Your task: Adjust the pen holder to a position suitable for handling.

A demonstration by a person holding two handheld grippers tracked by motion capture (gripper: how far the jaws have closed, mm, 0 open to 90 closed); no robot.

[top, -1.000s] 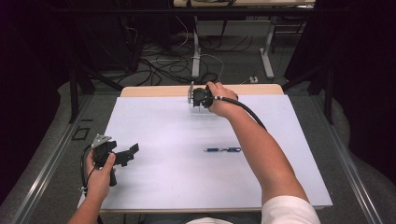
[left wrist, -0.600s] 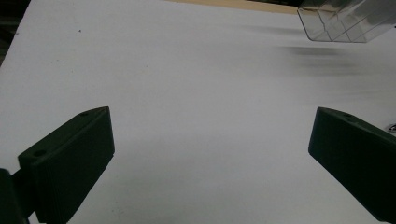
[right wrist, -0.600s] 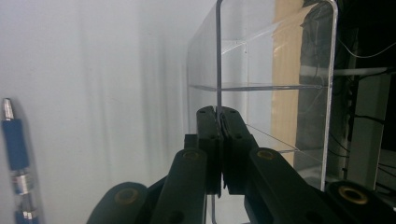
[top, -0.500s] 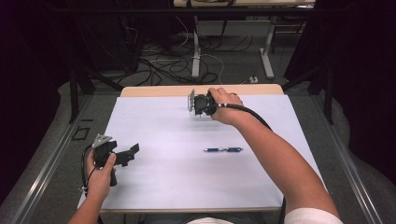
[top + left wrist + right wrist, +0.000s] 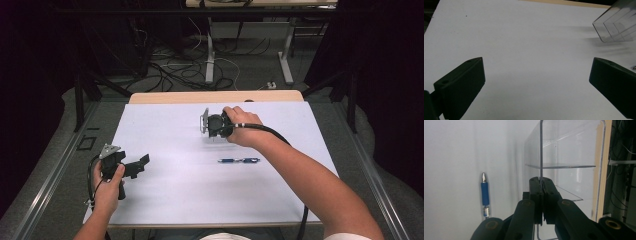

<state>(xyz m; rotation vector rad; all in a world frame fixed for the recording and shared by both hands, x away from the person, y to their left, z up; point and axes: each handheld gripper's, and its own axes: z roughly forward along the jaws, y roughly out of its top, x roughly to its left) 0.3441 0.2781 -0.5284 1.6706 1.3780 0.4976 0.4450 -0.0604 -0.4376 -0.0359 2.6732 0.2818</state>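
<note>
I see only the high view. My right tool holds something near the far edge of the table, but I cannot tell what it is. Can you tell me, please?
Observer: It is a clear plastic organizer with shelves inside. The right tool is shut on one thin wall of it.
Operator: And is the left tool open or shut?
Observer: Open. In the left gripper view the fingers stand wide apart above the bare white table, with nothing between them.
Operator: What colour is the pen near my right arm?
Observer: The pen has a blue barrel and a silver tip, and it lies flat beside the organizer.
</note>
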